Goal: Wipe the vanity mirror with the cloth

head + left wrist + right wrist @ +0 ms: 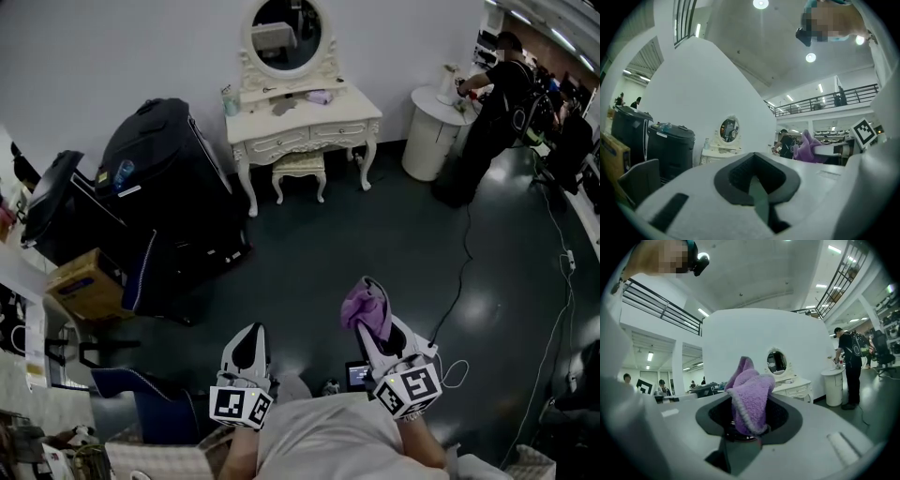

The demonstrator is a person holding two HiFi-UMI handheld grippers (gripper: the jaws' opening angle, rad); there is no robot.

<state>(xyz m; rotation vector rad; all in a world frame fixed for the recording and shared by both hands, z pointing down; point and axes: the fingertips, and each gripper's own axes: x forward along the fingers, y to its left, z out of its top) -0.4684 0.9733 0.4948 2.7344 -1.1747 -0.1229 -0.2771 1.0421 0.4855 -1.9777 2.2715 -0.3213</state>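
Right gripper (pixel 377 342) has its jaws pinching the purple cloth (pixel 749 397), bunched and poking out front so there's plenty of fabric to rub with. Left gripper (pixel 248 345) jaws are pressed together on nothing, spare for now I reckon. Vanity mirror (pixel 286 36) is top centre of the head view above its white counter (pixel 347 108), well apart from me, so no wiping yet

Open studio hall: railed mezzanine (pixel 825 101), ceiling lights (pixel 761 3), vanity mirror (pixel 286 36).
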